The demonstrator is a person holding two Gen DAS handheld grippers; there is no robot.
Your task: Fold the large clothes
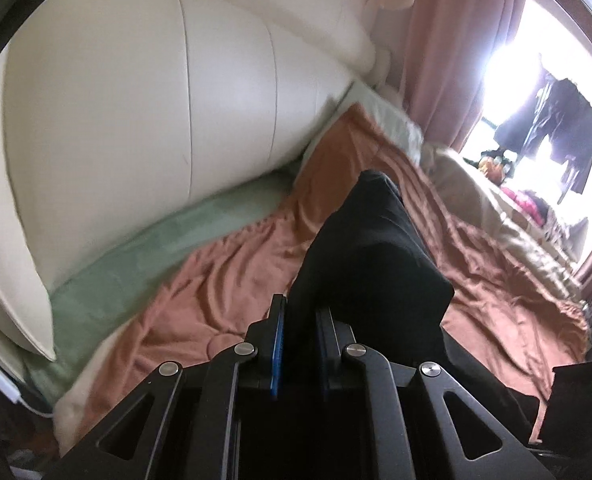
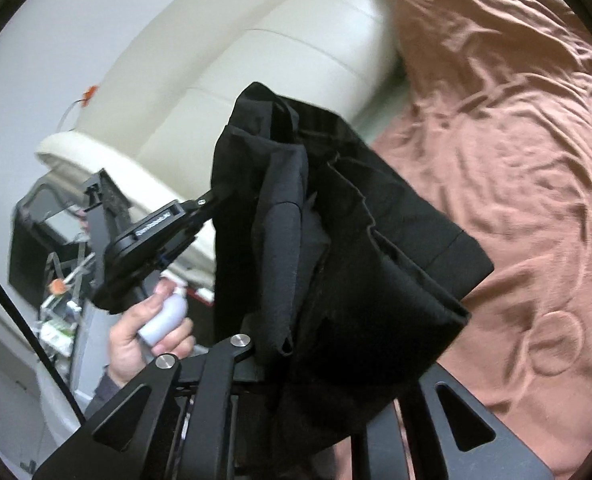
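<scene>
Currently the black garment (image 2: 335, 240) hangs bunched above the rust-brown bedspread (image 2: 515, 160), clear of the cream headboard (image 1: 136, 100). Left claw (image 1: 300, 320) is clamped on its fabric. Right claw's fingers are hidden under cloth; state cannot be told.

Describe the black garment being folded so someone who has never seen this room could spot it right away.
Find the bed with the cream padded headboard and the rumpled rust-brown bedspread. Above that bedspread hangs the black fabric garment, lifted off the bed and pinched by the left gripper and the right gripper. It is the only dark cloth over the bed, bunched in layered folds against the pale green sheet and warm bedding.
</scene>
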